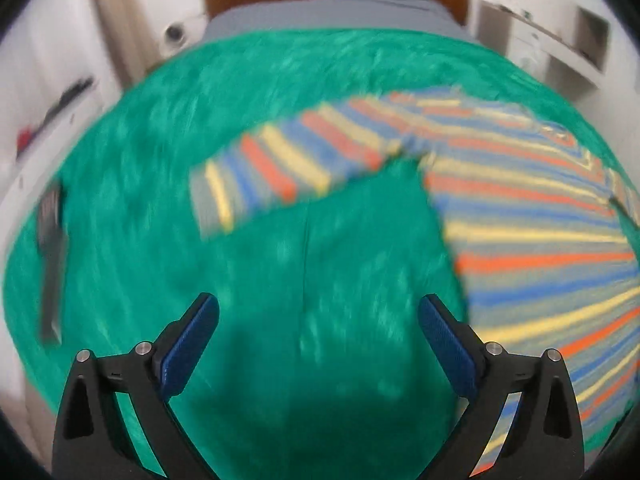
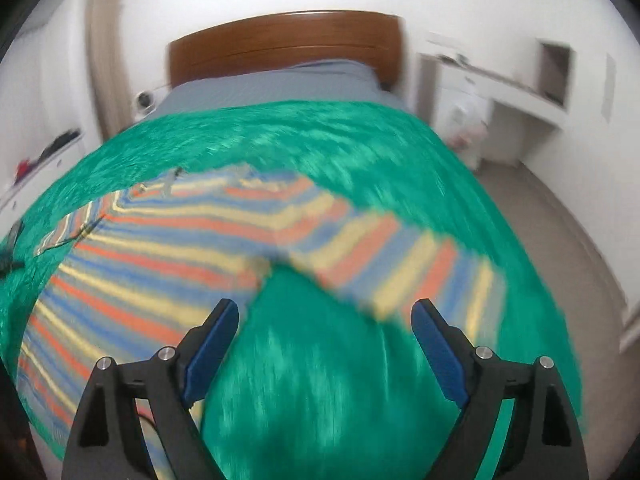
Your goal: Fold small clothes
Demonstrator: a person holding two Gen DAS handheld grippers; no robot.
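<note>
A small long-sleeved shirt (image 1: 520,216) with orange, yellow and blue stripes lies spread on a green fuzzy blanket (image 1: 160,160). In the left wrist view its body fills the right side, and one sleeve (image 1: 280,168) stretches out to the left. My left gripper (image 1: 319,312) is open over bare blanket, below that sleeve, with nothing between its blue pads. In the right wrist view the shirt (image 2: 140,256) lies at left, and its other sleeve (image 2: 420,264) reaches right. My right gripper (image 2: 325,316) is open, nothing between its fingers, just below that sleeve. Both views are motion-blurred.
The blanket (image 2: 360,152) covers a bed with a grey sheet (image 2: 272,84) and a brown wooden headboard (image 2: 284,46). A dark flat object (image 1: 52,256) lies on the blanket's left edge. White shelving (image 2: 500,80) stands to the right, bare floor (image 2: 560,216) beside the bed.
</note>
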